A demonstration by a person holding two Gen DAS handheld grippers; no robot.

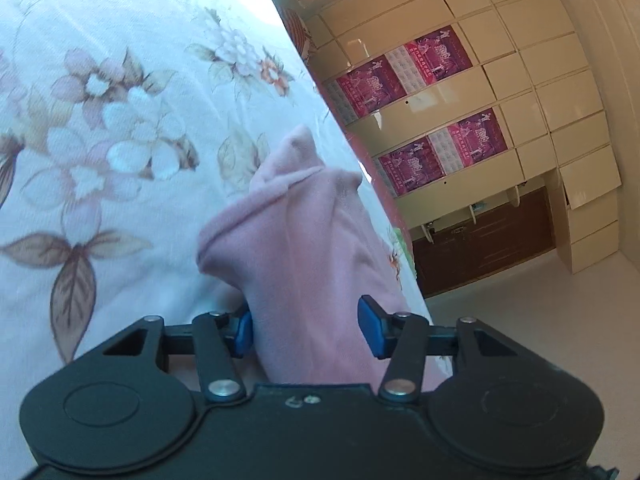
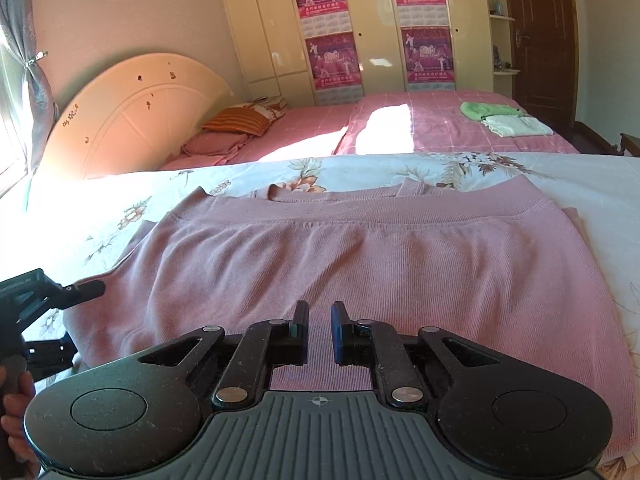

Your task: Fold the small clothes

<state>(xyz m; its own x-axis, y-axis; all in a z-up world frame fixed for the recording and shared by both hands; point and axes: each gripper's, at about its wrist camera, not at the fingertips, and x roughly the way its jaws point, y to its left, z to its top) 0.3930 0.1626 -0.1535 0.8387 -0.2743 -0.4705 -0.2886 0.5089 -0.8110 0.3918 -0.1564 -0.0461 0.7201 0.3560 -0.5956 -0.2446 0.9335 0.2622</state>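
Observation:
A pink knit top (image 2: 360, 248) lies folded on the floral bedsheet (image 2: 100, 200), its ribbed hem toward the far side. My right gripper (image 2: 319, 332) hovers over its near part with the jaws a small gap apart, holding nothing. My left gripper (image 1: 306, 328) has its blue pads wide apart around a bunched edge of the pink top (image 1: 304, 240), which runs between them without being pinched. The left gripper also shows at the left edge of the right wrist view (image 2: 44, 292), at the garment's left side.
The floral sheet (image 1: 100, 120) ends at the bed edge to the right in the left wrist view. A second bed with a pink cover (image 2: 440, 128) holds folded green (image 2: 488, 110) and white (image 2: 516, 126) clothes. A wardrobe (image 2: 372, 20) and a headboard (image 2: 132, 112) stand behind.

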